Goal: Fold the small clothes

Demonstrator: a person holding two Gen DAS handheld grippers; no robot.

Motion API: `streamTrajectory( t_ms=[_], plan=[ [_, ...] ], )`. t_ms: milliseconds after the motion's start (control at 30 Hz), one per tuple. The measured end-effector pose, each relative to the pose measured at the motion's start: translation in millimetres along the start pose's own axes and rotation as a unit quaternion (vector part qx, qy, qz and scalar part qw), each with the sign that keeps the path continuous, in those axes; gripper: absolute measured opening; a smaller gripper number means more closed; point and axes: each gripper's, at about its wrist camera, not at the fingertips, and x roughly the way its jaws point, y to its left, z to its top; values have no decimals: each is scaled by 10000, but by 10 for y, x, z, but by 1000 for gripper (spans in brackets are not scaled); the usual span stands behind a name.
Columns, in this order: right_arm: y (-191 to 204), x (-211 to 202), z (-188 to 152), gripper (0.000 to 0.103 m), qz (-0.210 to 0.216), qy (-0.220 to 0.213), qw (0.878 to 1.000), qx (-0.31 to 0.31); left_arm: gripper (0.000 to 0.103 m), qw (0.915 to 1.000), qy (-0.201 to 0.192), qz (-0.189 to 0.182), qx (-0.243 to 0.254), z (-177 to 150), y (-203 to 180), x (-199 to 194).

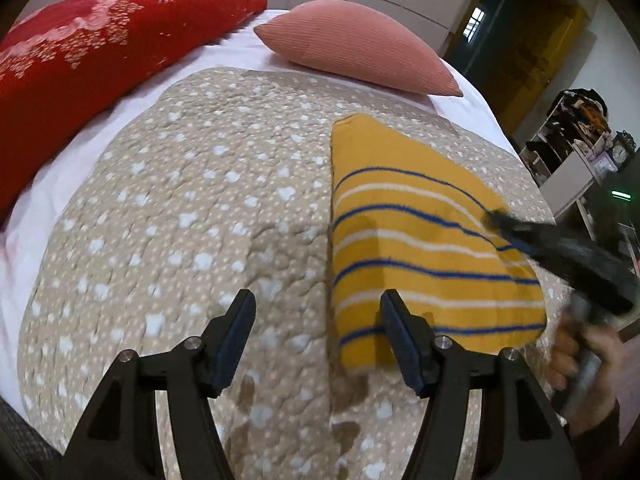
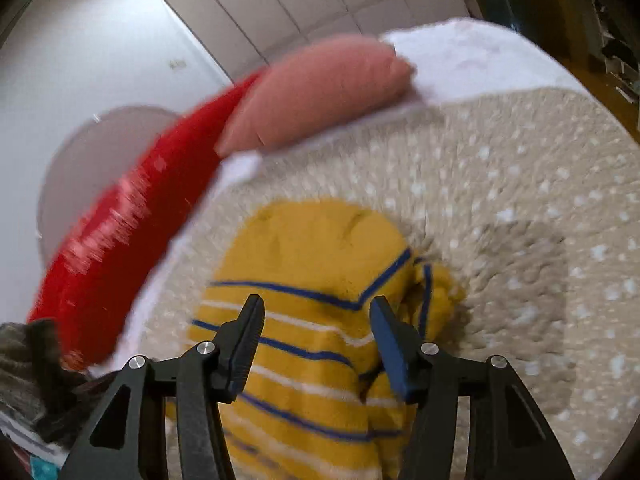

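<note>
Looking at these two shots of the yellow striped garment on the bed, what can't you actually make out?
- Garment: left wrist view, near corner hidden behind the left tool's finger; far side crossed by the blurred right tool.
- Garment: right wrist view, motion-blurred, near end cut off by the bottom edge.
- Clock: too small to read.

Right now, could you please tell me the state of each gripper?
Left gripper: open, holding nothing, above the quilt.
Right gripper: open, holding nothing, above the yellow striped garment.

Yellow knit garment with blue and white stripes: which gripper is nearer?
Right. Right gripper hangs open directly over the yellow striped knit garment; left gripper hangs open off its near left edge, mostly above the quilt.
</note>
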Motion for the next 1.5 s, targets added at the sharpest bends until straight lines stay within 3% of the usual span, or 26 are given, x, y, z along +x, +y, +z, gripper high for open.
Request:
streamTrajectory(
  t_ms=[67,200,333,433,567,633,700,767,833,933,1033,1167,1200,1367,1500],
  plan=[
    [-69,238,-7,56,-253,240,9993,93,64,9999,-129,40,11,-66,5,-110],
    [211,-89,-87,57,-345,-204,9989,-232,64,9977,-633,229,94,-168,-3,-410],
    [736,-393,-351,57,-357,-493,9931,-1001,66,9940,-1038,350,-28,-282,-2,-661],
    [1045,-291,-601,57,-521,-342,9859,-1553,71,9899,-1333,425,-232,-372,23,-892],
    [1077,196,-843,59,-970,238,9814,-1638,86,9752,-2004,841,-416,-498,35,-1318],
    [1087,120,-893,59,-1064,27,9798,-1696,91,9622,-2437,1122,-469,-558,34,-1541],
    [1136,-85,-940,60,-854,-234,9828,-1620,97,9474,-2853,1363,-494,-637,10,-1718],
    [1122,-226,-1002,60,-804,-490,9838,-1526,99,9385,-3045,1543,-514,-682,-31,-1812],
    [1000,-233,-1066,63,-1036,-573,9841,-1324,99,9348,-3111,1644,-486,-724,-96,-1866],
    [676,-90,-1113,65,-1063,-211,9900,-907,99,9419,-2928,1611,-334,-751,-165,-1855],
    [629,-299,-1155,65,-863,-330,9932,-712,99,9552,-2635,1341,-121,-814,-208,-1770],
    [644,-681,-1354,67,-884,-664,9918,-634,99,9821,-1659,858,223,-867,-315,-1471],
    [618,-776,-1426,68,-940,-738,9912,-576,99,9852,-1501,777,292,-893,-352,-1413],
    [393,-1074,-1722,68,-1109,-947,9892,-118,99,9920,-1052,501,490,-1077,-553,-1232],
    [246,-1292,-1843,69,-1344,-1093,9848,99,99,9925,-992,264,661,-1231,-723,-1251]
  ],
)
